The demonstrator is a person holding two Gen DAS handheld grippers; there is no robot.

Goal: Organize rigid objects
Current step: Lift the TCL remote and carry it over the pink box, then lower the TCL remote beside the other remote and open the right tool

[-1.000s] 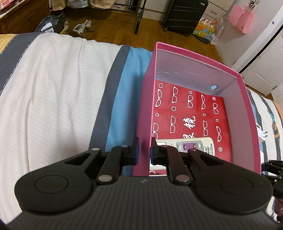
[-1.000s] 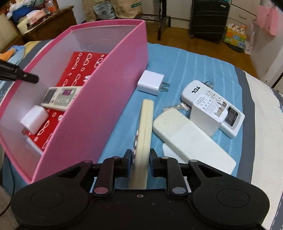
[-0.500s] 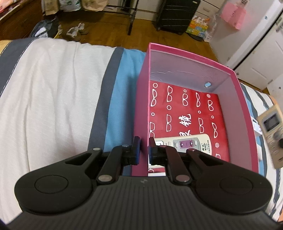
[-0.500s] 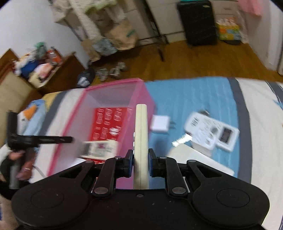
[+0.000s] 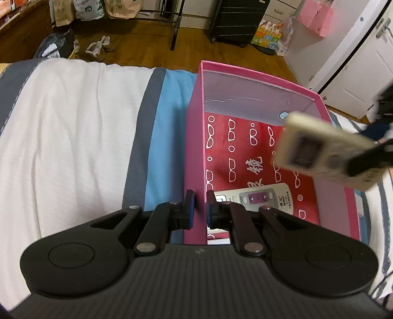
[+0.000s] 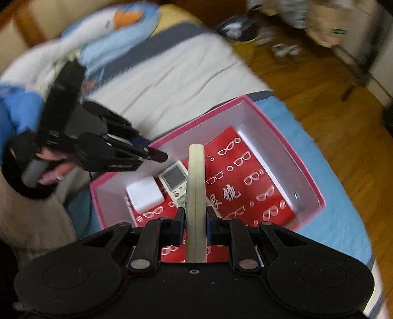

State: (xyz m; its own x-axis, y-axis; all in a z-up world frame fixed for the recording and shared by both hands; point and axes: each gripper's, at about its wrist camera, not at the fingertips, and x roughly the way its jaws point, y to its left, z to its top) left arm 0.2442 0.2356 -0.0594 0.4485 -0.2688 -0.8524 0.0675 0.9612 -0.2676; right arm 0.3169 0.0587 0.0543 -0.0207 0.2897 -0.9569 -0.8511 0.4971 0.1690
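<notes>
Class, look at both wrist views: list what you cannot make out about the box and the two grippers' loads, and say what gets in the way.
- Held remote, left wrist view: motion blur hides its buttons and print.
- Remote in the box, right wrist view: the held remote covers its lower part.
- Pink box near corner, left wrist view: the left gripper, shut on the wall, hides it.
- White charger, right wrist view: too blurred to read.

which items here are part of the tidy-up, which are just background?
Job: pink box, gripped at its wall by the left gripper; cream remote in the right gripper over the box; white remote and white charger inside the box.

Lying about: shoes, black suitcase, pink bag, striped bedspread.
</notes>
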